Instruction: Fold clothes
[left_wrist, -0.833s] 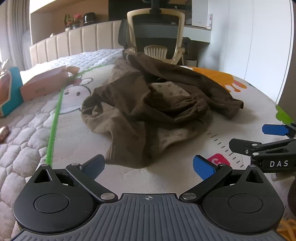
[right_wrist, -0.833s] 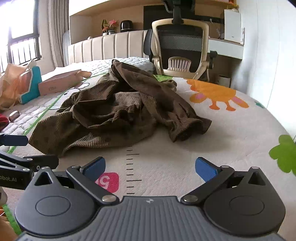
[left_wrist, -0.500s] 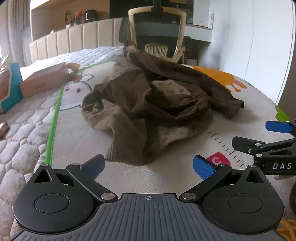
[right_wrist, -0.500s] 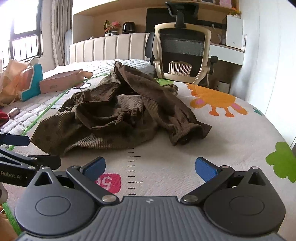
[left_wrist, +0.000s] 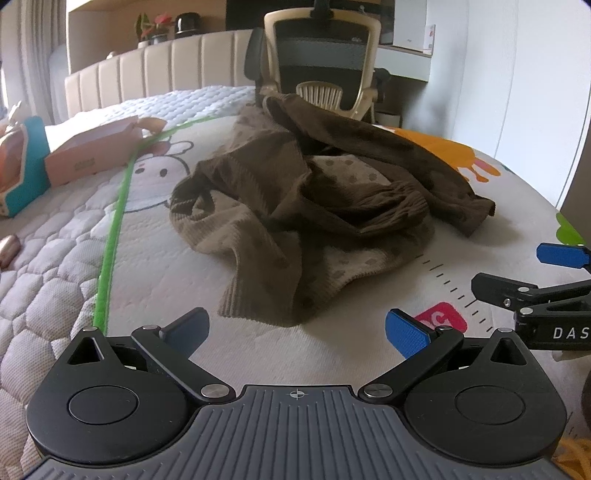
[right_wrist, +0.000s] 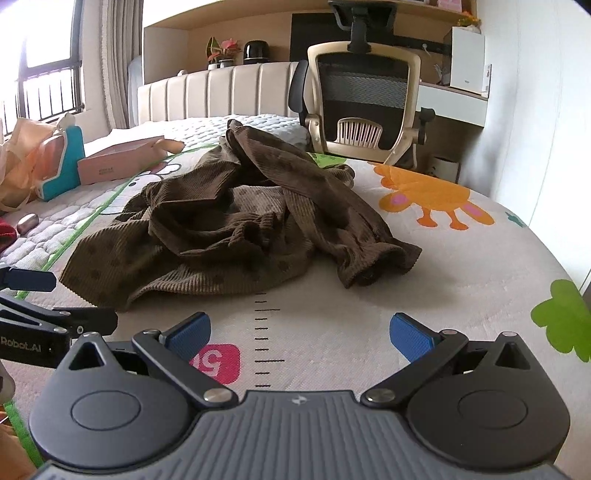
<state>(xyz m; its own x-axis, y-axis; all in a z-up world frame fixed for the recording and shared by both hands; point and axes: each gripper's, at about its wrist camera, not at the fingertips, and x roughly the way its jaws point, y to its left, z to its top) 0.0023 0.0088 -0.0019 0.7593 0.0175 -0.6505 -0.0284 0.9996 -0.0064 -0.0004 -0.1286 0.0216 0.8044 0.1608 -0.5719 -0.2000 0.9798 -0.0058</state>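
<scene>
A crumpled brown corduroy garment with dots (left_wrist: 314, 206) lies in a heap on the quilted cartoon-print bed (left_wrist: 74, 258); it also shows in the right wrist view (right_wrist: 240, 229). My left gripper (left_wrist: 295, 330) is open and empty, just short of the garment's near hem. My right gripper (right_wrist: 300, 332) is open and empty, hovering over the bed in front of the garment's near edge. Each gripper shows at the side of the other's view: the right one (left_wrist: 554, 280) and the left one (right_wrist: 33, 299).
A pink box (left_wrist: 92, 158) and a teal-edged bag (left_wrist: 22, 170) lie at the left of the bed. An office chair (right_wrist: 362, 107) stands behind the far edge. A padded headboard (right_wrist: 221, 92) is at the back. White wall at right.
Both grippers have moved slightly forward toward the garment, which now looks a little nearer. Both stay open and the garment has not moved.
</scene>
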